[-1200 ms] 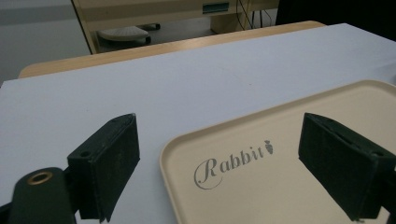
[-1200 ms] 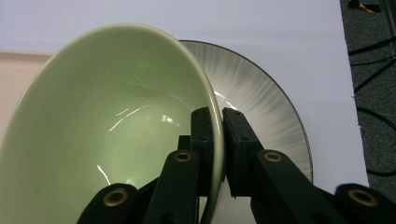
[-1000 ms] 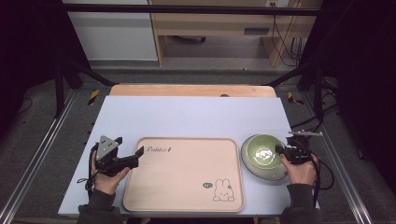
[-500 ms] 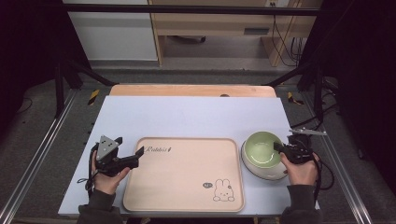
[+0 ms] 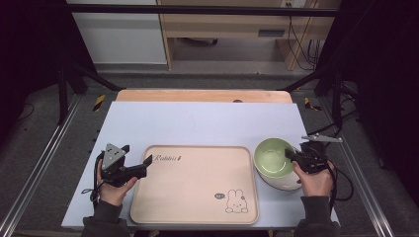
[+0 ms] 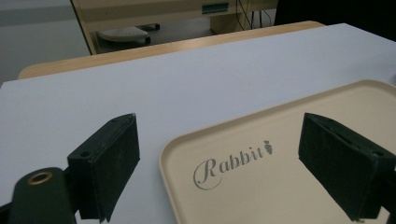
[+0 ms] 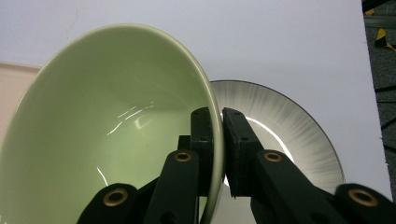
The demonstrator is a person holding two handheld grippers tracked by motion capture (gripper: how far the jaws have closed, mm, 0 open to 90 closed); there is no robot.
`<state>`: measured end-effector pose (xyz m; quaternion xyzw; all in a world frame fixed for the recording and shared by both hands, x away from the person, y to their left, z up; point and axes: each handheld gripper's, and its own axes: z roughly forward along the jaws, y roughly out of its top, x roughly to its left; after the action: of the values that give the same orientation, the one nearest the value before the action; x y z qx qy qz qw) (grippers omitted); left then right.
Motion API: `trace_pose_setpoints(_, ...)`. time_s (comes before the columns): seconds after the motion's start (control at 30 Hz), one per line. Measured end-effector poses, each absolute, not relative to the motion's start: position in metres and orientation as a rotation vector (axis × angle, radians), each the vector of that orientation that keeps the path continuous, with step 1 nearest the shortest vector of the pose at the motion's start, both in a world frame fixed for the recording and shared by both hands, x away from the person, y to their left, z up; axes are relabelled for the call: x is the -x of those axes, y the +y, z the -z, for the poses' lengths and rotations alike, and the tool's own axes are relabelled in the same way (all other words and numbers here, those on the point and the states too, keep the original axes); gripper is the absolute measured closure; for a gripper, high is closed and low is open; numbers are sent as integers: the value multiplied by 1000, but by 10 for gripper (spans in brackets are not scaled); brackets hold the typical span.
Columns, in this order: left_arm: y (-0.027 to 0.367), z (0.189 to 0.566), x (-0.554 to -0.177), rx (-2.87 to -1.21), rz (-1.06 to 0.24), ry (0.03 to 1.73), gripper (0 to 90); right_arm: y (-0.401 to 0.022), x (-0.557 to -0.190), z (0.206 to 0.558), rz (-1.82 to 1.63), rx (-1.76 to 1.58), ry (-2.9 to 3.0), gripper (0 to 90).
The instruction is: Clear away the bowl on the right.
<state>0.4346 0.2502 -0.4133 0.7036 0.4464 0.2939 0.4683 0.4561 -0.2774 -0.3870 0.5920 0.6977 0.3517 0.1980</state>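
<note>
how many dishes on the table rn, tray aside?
2: a green bowl pinched at its rim by the right gripper, and a grey plate right beneath it, beside the tray.

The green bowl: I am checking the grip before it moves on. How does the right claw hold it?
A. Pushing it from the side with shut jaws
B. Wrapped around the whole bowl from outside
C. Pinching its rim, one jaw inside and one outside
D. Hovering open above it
C: in the right gripper view the right claw clamps the wall of the green bowl at the rim, one jaw inside, one outside, above a grey plate.
</note>
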Motion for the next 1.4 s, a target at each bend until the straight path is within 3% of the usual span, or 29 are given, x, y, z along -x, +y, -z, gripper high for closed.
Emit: trace_pose_setpoints(1.4,246,413,-434,-1736,-720,1079,120,-222,-459,351,-1129,-1480,2019,832)
